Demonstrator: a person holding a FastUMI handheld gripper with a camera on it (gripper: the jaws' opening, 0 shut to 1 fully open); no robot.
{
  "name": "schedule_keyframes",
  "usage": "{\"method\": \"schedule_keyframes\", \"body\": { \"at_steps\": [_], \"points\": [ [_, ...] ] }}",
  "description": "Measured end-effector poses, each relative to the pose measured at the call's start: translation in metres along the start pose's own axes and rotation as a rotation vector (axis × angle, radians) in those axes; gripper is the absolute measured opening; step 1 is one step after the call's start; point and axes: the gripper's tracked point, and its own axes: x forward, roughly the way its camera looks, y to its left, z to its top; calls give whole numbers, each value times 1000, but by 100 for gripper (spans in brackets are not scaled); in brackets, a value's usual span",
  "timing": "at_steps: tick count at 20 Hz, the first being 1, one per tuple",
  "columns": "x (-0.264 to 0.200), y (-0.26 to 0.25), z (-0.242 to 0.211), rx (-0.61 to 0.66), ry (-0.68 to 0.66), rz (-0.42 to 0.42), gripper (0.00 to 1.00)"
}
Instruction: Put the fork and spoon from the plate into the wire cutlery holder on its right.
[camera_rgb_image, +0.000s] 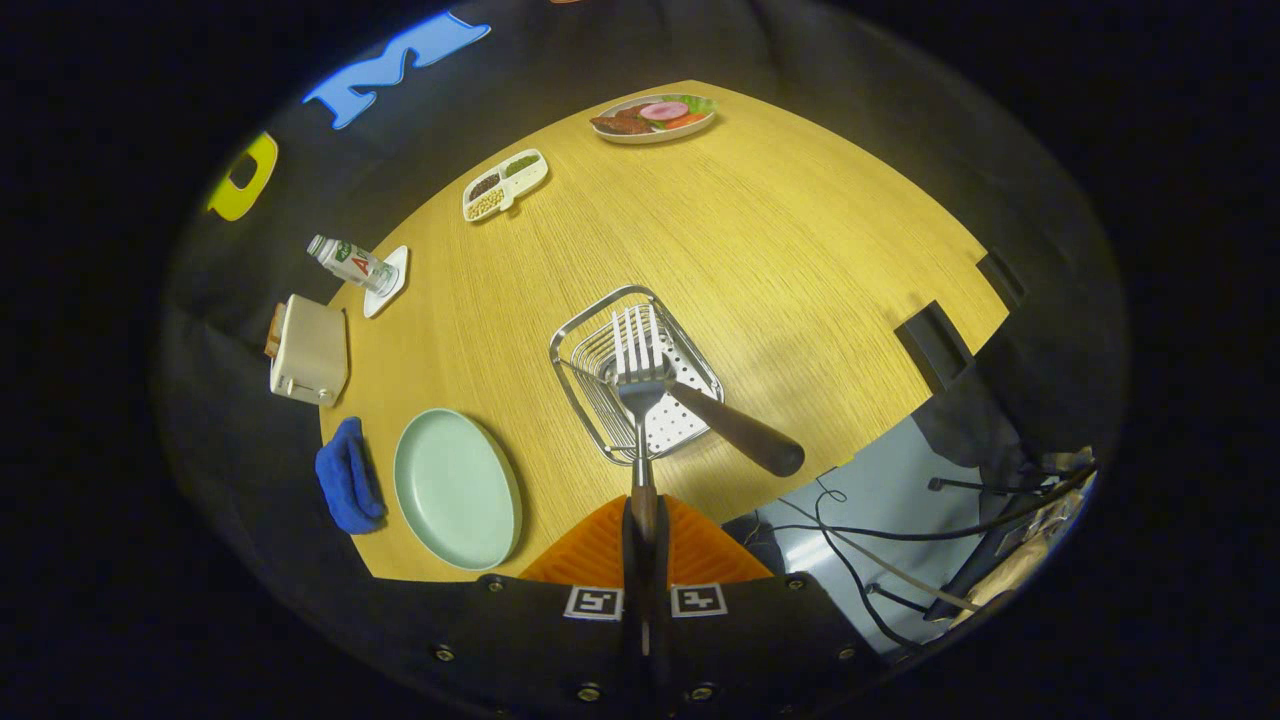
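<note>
Gripper (645, 540), handheld two-finger type, ridged finger faces, black front plate, two square black-and-white fiducial markers, row of round metal screws

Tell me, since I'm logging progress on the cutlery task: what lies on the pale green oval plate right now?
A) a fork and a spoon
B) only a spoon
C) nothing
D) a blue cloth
C: the pale green oval plate is bare, the metal fork is clamped in the gripper above the wire cutlery holder, where a dark-handled utensil already rests.
</note>
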Motion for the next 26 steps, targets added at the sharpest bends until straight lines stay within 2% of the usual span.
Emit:
{"method": "schedule_keyframes", "body": {
  "at_steps": [8,10,12,14,17,19,21,26],
  "points": [
    [-5,4,25,17,-58,1,11],
    [-10,4,35,3,-110,-7,28],
    [-15,8,45,15,-157,12,67],
    [-20,18,50,35,-187,61,83],
    [-28,20,61,21,-257,62,98],
    [-40,25,74,13,-334,83,98],
    [-57,24,96,-30,-461,63,98],
    [-136,28,156,-190,-918,-31,98]
  ]
}}
